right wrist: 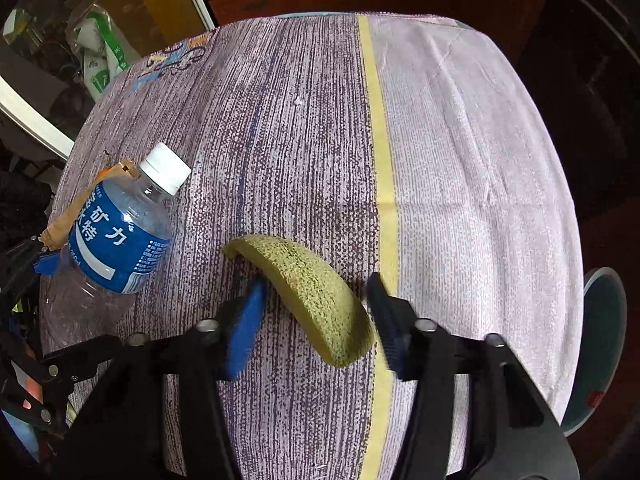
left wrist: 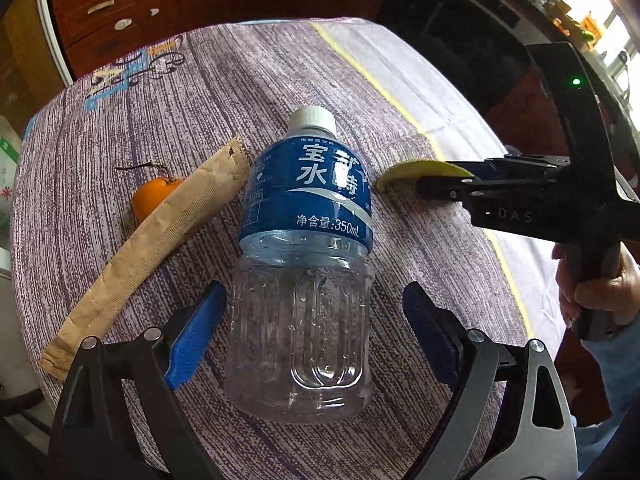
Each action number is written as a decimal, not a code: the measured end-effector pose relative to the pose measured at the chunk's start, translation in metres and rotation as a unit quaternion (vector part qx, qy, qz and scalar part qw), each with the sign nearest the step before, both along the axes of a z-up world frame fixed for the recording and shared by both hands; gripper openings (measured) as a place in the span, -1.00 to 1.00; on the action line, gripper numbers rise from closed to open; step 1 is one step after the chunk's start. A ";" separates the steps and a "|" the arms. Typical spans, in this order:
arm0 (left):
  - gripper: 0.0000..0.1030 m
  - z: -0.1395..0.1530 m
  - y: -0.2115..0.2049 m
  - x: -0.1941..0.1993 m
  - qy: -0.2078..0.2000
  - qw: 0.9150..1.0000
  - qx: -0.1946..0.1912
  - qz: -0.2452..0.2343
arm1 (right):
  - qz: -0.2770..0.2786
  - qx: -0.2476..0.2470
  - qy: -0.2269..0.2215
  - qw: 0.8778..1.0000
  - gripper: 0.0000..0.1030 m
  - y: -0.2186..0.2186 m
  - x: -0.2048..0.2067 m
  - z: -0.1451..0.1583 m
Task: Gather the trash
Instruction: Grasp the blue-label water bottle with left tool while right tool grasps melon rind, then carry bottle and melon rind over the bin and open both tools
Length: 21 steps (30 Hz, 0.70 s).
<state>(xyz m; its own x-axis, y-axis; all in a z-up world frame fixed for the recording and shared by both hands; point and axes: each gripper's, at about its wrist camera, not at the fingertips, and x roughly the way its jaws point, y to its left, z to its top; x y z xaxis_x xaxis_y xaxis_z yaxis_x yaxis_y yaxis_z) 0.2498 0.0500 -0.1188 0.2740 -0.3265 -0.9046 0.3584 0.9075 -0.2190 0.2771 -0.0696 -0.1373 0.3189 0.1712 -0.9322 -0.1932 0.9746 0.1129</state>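
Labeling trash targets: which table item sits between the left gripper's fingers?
The plastic bottle, blue label, white cap, lying between the left gripper's open fingers. The paper sleeve and orange fruit lie off to its left; the melon rind is at the right gripper.

Bright daylight comes in from a window (left wrist: 600,36) at the top right of my left view, and it is washed out white there. The tablecloth (right wrist: 460,152) is well lit, and its pale side almost glows. The room behind the table is dark and hard to see. The clear bottle (left wrist: 304,280) has small shiny spots on it. Shadows are soft and short. My right view is smeared near the blue pads (right wrist: 244,328), which look fuzzy. Both pictures bend like a fishbowl, and the corners go black.
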 end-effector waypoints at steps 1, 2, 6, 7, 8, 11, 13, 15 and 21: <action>0.75 -0.001 -0.001 0.000 0.000 1.000 0.006 0.001 | 0.002 0.006 0.001 1.000 -0.37 -0.001 -0.001 0.000; 0.75 -0.002 -0.003 0.001 0.000 1.000 0.012 0.003 | -0.001 0.015 0.001 1.000 -0.50 -0.004 -0.002 0.000; 0.75 -0.001 -0.012 -0.005 -0.002 1.000 0.030 -0.001 | -0.017 0.050 -0.004 0.999 -0.72 -0.019 -0.013 0.007; 0.75 -0.001 -0.014 -0.005 -0.003 0.999 0.036 -0.002 | -0.021 0.059 -0.005 0.998 -0.72 -0.023 -0.016 0.008; 0.75 -0.002 -0.015 -0.005 -0.003 0.999 0.039 -0.002 | -0.025 0.068 -0.004 0.997 -0.72 -0.027 -0.017 0.009; 0.66 -0.003 -0.019 -0.007 -0.007 0.999 0.048 -0.001 | -0.034 0.091 0.003 0.995 -0.72 -0.037 -0.026 0.011; 0.19 -0.005 -0.024 -0.006 -0.013 0.998 0.061 0.002 | -0.039 0.104 0.007 0.994 -0.72 -0.046 -0.033 0.013; 0.17 -0.005 -0.027 -0.007 -0.017 0.997 0.072 0.009 | -0.042 0.109 0.007 0.993 -0.72 -0.053 -0.040 0.014; 0.17 0.001 -0.041 -0.028 -0.031 0.994 0.098 0.025 | -0.054 0.131 0.007 0.990 -0.71 -0.071 -0.054 0.016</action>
